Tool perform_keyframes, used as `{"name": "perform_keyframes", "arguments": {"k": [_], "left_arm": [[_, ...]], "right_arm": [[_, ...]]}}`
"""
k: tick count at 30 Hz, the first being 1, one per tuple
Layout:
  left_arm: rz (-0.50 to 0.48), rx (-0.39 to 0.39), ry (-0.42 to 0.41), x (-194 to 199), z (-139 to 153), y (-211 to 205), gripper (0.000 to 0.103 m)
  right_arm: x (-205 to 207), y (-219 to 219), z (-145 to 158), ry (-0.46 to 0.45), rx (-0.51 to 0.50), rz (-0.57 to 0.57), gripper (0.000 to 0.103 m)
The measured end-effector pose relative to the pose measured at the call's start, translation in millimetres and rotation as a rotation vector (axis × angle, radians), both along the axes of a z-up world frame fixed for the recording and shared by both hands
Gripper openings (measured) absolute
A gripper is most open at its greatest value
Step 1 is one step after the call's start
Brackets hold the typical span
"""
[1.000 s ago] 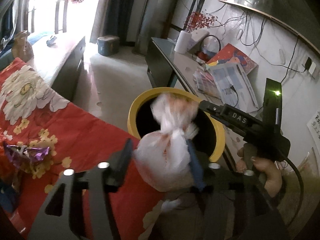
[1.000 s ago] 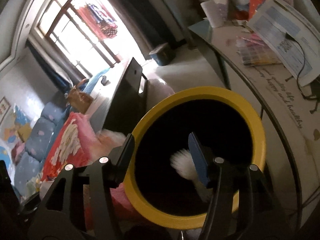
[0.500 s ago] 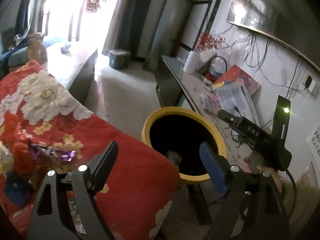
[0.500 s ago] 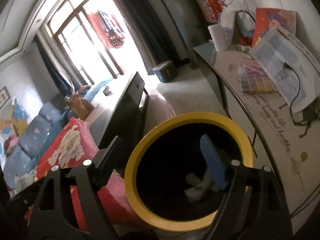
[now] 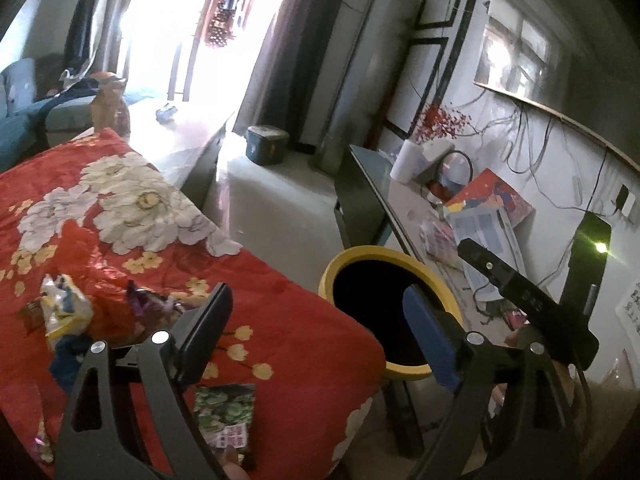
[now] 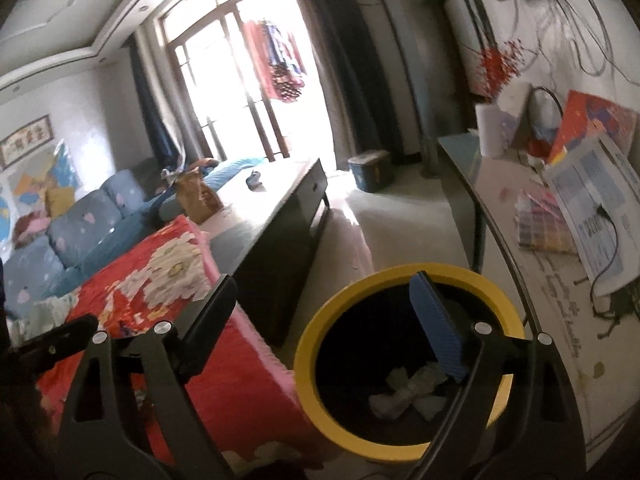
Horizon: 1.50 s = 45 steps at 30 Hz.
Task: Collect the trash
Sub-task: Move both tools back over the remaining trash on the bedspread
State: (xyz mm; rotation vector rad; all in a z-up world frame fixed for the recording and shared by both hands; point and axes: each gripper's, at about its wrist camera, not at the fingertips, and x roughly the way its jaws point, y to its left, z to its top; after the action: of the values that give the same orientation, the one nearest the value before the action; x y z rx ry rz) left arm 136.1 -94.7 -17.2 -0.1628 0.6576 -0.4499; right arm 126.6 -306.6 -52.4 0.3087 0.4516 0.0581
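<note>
A yellow-rimmed trash bin (image 5: 362,254) stands beside a red floral blanket (image 5: 120,208); it also shows in the right wrist view (image 6: 316,336). White bagged trash (image 6: 404,390) lies at its bottom. My left gripper (image 5: 316,336) is open and empty, above the blanket edge near the bin. My right gripper (image 6: 324,322) is open and empty over the bin's left rim; its body (image 5: 528,300) shows in the left wrist view. On the blanket lie a green wrapper (image 5: 226,412), a purple wrapper (image 5: 140,300) and a crumpled yellow-white packet (image 5: 64,312).
A side table (image 6: 532,264) right of the bin holds papers, cables and a paper roll. A low dark cabinet (image 6: 280,216) stands behind the blanket. A blue sofa (image 6: 80,216) is at the left. A small box (image 5: 266,144) sits on the floor by the window.
My left gripper opened and dropped the white bag into the bin, then pulled back to the left over the blanket. My right gripper opened wider and drew back from the bin.
</note>
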Motion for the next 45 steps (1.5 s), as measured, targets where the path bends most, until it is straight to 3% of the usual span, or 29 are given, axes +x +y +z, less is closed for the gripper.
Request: {"name": "perform_keyframes", "arguments": {"k": [31, 45], "left_arm": [[0.240, -0.041, -0.032, -21.6, 9.0, 109.8, 0.085], [0.320, -0.013, -0.033, -28.0, 10.5, 154.3, 0.086]], "right_arm": [[-19.0, 121.0, 10.0, 0.041, -0.093, 0.353, 0.084], [-29.2, 173.3, 10.3, 0.079, -0.108, 0.479, 0.084]]}}
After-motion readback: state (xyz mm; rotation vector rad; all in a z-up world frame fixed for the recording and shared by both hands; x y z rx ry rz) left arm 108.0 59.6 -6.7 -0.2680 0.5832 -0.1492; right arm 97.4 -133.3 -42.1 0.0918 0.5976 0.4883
